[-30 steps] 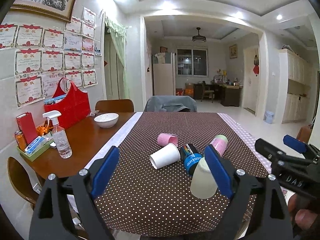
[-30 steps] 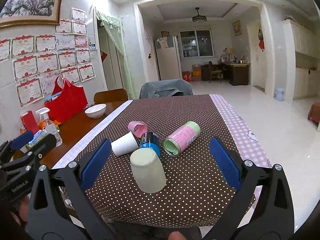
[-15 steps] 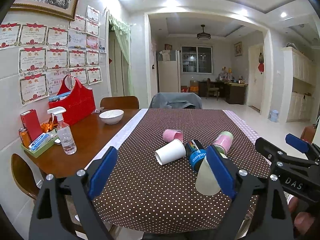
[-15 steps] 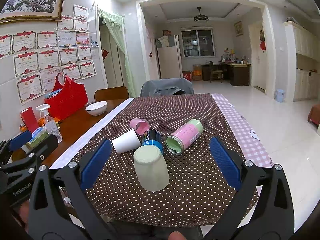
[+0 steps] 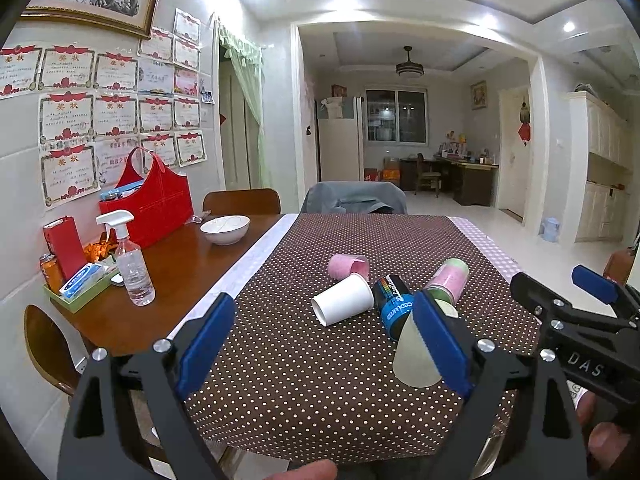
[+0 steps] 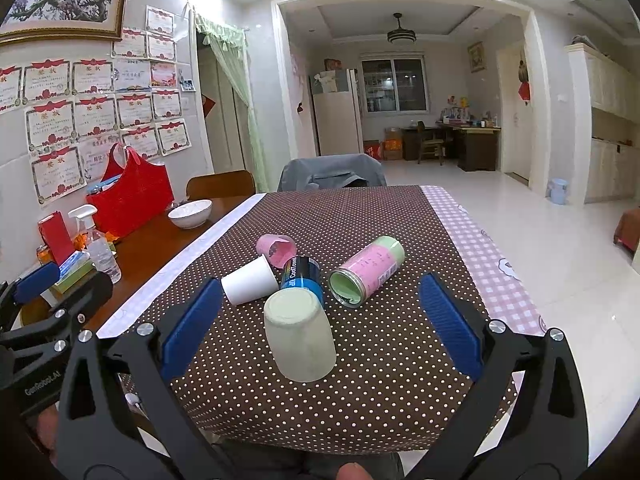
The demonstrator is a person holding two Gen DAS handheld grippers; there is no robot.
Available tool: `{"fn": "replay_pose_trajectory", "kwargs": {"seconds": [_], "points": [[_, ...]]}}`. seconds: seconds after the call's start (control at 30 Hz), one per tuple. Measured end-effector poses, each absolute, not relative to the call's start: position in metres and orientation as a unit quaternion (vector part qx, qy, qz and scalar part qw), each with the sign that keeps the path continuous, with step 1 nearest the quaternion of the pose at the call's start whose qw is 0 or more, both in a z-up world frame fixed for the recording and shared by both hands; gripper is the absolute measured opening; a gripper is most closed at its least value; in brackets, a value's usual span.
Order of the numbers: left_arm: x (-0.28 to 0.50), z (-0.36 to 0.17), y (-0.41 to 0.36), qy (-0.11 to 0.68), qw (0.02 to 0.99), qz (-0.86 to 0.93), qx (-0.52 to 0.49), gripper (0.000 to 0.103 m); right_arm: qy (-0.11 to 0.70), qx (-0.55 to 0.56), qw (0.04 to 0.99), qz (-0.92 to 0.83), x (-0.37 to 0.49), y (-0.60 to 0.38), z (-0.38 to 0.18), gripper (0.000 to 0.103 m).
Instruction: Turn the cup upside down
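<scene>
Dotted tablecloth [image 6: 360, 360], upturned pale cup [image 6: 300, 340], toppled cups behind, white bowl [image 6: 190, 213]

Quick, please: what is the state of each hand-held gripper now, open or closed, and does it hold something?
Left hand-held gripper: open, holding nothing.
Right hand-held gripper: open, holding nothing; the pale green cup stands upside down between its fingers, untouched.

A matt, pale green plastic-looking cup [image 6: 300, 340] is seen mouth-down near the front edge of a brown, white-dotted cloth [image 6: 360, 216]. A matt white paper cup [image 6: 249, 285] and a glossy pink-and-green tin canister [image 6: 366, 270] are laid behind it. Polished, glossy brown wood [image 5: 176, 264] is exposed along the tabletop's left edge, where a glazed white ceramic bowl [image 5: 225, 229] and a clear plastic spray bottle [image 5: 130, 264] are set. The gripper pads [image 6: 192, 326] are shown in ribbed blue plastic on matt black frames.
</scene>
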State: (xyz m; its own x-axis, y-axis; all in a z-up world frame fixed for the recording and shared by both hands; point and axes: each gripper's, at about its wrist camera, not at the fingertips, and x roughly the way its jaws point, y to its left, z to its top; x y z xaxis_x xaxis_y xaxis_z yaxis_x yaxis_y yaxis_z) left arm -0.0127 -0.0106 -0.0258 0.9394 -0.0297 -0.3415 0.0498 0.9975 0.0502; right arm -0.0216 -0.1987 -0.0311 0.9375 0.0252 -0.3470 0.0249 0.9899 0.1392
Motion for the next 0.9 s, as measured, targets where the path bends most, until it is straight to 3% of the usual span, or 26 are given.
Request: {"fn": "replay_pose_trajectory", "kwargs": {"seconds": [0.9], "points": [[-0.0123,-0.0256,-0.0084,0.17,0.985,-0.023,0.025,0.089,0.177,0.071,0.982,0.005,-0.0204,-0.1979,-0.0352,0.097]]}}
